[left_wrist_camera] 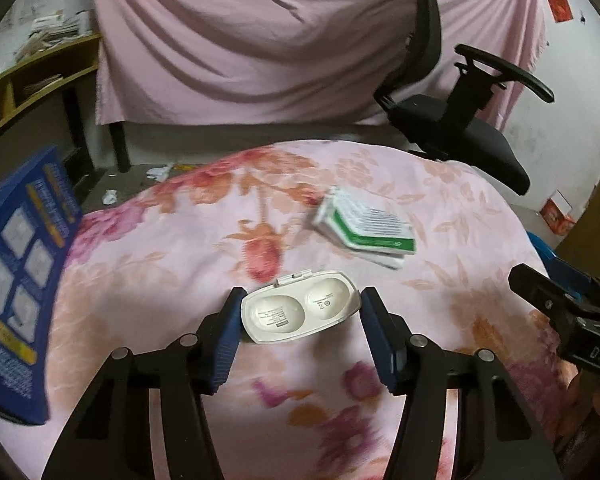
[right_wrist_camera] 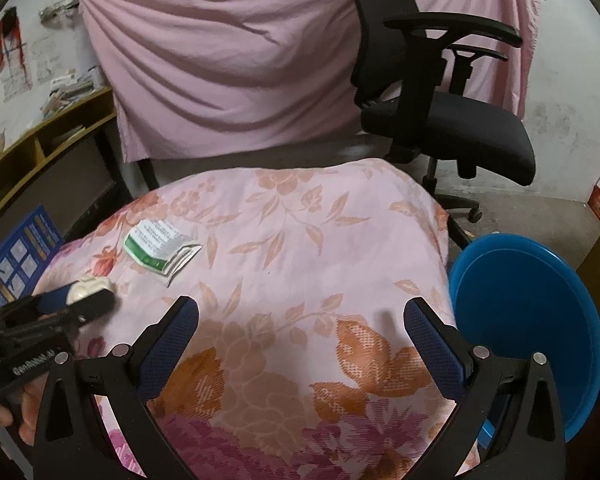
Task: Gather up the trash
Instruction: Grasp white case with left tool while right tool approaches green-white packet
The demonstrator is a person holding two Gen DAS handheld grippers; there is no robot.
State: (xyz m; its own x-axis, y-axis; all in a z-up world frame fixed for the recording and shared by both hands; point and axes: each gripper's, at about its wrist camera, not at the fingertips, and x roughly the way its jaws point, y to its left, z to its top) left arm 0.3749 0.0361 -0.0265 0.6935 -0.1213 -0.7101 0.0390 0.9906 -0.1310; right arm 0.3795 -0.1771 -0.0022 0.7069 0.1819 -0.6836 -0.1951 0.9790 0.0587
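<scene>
Both wrist views angled down, close, sharing floral cloth (left_wrist_camera: 148, 248).

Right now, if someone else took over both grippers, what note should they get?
Left gripper: jaws straddle the white plastic case on the floral cloth; the pads look just short of pressing, so not gripped yet.
Right gripper: open, empty, over bare cloth.
Green-and-white packet lies further back on the cloth, untouched. A blue leaflet lies at the left edge.
Blue basin sits beside the table on the right, empty as far as visible.
Done: nothing collected. Left: close on the case, probably drop it in the basin, then the packet.
</scene>
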